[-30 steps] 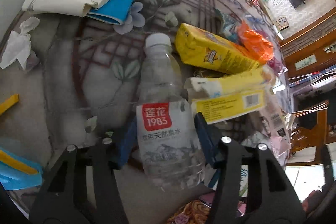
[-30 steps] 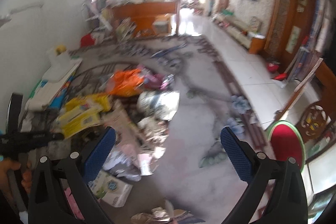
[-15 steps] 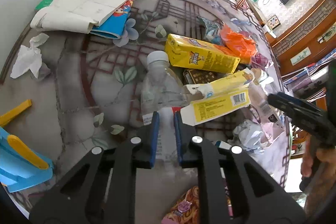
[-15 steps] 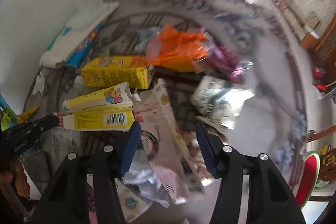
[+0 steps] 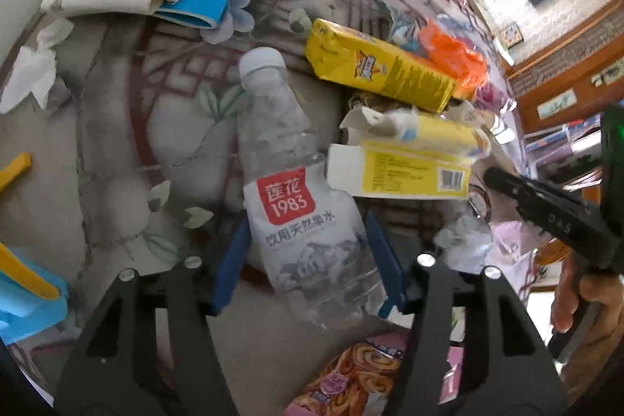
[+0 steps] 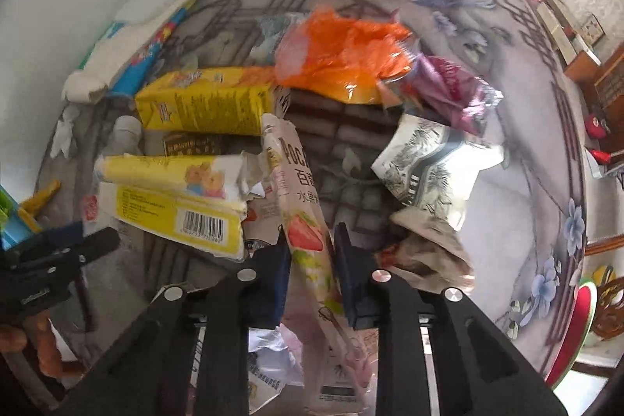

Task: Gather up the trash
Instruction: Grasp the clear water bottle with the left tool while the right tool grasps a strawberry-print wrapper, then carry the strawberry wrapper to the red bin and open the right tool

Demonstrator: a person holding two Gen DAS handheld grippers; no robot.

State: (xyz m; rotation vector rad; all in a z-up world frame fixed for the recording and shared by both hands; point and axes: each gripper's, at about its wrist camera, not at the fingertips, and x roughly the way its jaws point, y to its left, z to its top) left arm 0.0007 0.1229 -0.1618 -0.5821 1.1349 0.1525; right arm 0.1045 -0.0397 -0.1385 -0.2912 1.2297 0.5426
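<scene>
Two grippers over a table littered with three yellow cartons and one bottle.
Left gripper (image 5: 308,256) jaws opening around the near-centre bottle (image 5: 300,197); right gripper (image 6: 312,273) closing on a pink snack pouch (image 6: 302,221).

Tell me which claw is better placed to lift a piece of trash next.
Probably right. The right claw is closing on the pink snack box; the left claw is opening around the water bottle.
</scene>
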